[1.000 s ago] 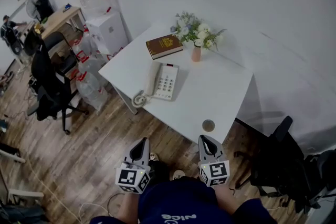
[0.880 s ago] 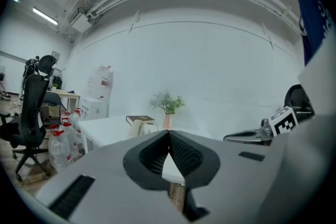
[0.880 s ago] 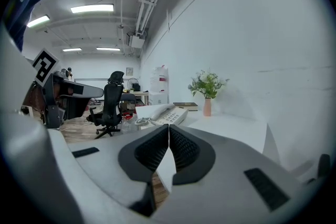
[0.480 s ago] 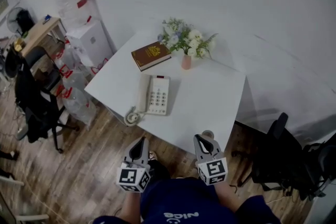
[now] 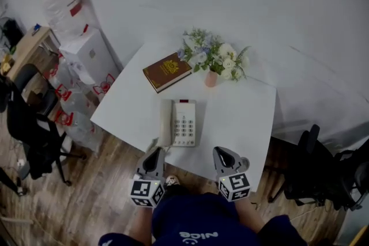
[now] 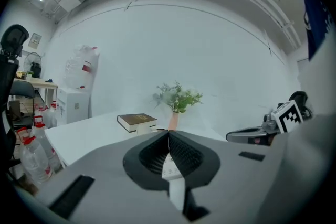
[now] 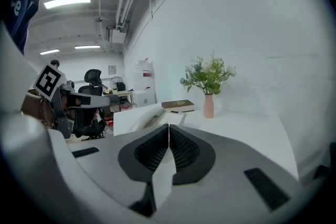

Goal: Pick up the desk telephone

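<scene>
The white desk telephone (image 5: pixel 180 123) lies on the white table (image 5: pixel 242 112) near its front edge, with the handset on its left side. My left gripper (image 5: pixel 155 151) is shut and empty, just short of the phone's near left corner. My right gripper (image 5: pixel 219 151) is also shut and empty, over the table edge to the right of the phone. In the left gripper view the keypad (image 6: pixel 170 164) shows beyond the closed jaws (image 6: pixel 168 134). In the right gripper view the handset (image 7: pixel 148 118) lies ahead to the left of the closed jaws (image 7: pixel 168 126).
A brown book (image 5: pixel 167 71) and a pink vase of flowers (image 5: pixel 211 78) stand behind the phone. Black office chairs stand at the left (image 5: pixel 31 135) and right (image 5: pixel 314 178). A white cabinet (image 5: pixel 86 57), bags and water bottles (image 5: pixel 72 118) crowd the left wall.
Both grippers have come forward from over the wood floor to the table's front edge. The table and phone now sit nearer and more centred in the head view. Both stay shut.
</scene>
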